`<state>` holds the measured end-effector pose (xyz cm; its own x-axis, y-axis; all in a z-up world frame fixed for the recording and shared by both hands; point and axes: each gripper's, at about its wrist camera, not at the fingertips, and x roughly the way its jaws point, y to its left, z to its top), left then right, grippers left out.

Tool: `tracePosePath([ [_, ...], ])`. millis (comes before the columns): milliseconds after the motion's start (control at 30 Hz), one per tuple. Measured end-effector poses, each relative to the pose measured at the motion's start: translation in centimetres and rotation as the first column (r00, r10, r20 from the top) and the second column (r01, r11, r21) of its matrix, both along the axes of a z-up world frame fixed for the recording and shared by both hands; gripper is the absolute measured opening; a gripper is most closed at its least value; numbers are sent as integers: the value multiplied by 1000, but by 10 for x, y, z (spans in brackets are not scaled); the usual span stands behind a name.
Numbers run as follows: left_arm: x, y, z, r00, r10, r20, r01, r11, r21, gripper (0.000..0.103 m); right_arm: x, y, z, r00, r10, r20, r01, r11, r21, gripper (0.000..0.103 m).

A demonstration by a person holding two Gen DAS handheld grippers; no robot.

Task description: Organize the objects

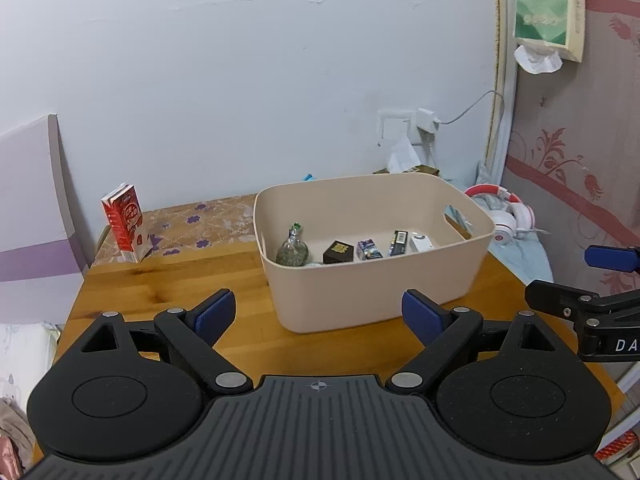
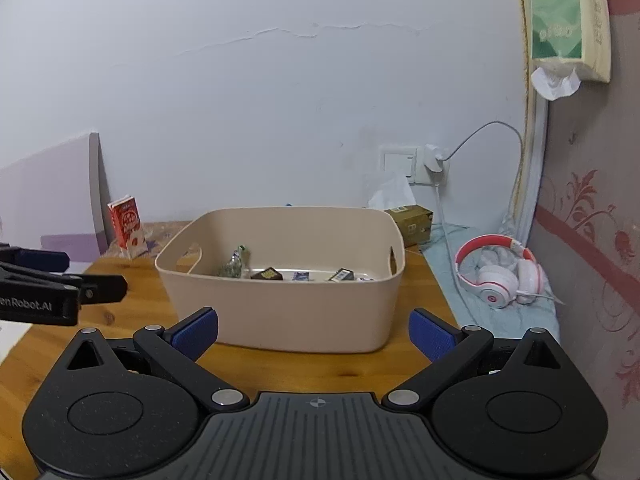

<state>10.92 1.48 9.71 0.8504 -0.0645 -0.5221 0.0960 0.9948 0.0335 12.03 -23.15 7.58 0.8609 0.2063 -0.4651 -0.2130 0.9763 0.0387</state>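
Note:
A beige plastic bin (image 1: 372, 292) (image 2: 288, 312) stands on the wooden table (image 1: 168, 288). Inside it lie a small glass bottle (image 1: 293, 249) (image 2: 234, 266), a black box (image 1: 338, 253) (image 2: 267, 274), a blue-white packet (image 1: 369, 250), a dark carton (image 1: 398, 242) (image 2: 341, 275) and a white box (image 1: 421, 243). My left gripper (image 1: 318, 314) is open and empty, just short of the bin's near wall. My right gripper (image 2: 314, 334) is open too, also in front of the bin with nothing between its fingers. A red milk carton (image 1: 125, 222) (image 2: 127, 226) stands at the table's far left.
White and red headphones (image 1: 508, 210) (image 2: 498, 276) lie on light blue cloth right of the table. A brown tissue box (image 2: 412, 220) sits behind the bin by a wall socket (image 2: 400, 162) with a charger. A purple-white panel (image 1: 32, 216) leans at the left.

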Motion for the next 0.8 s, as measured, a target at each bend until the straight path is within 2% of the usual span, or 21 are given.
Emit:
tracePosePath([
  [333, -40, 7, -3, 999, 40, -11, -40, 999, -7, 92, -39, -6, 3, 1000, 28, 6, -28, 1000, 2, 103],
  [567, -60, 17, -9, 999, 27, -23, -27, 999, -29, 92, -53, -11, -8, 998, 49, -42, -48, 999, 26, 103],
  [800, -62, 22, -12, 999, 10, -41, -11, 1000, -9, 92, -58, -13, -18, 996, 25, -84, -23, 999, 23, 103],
])
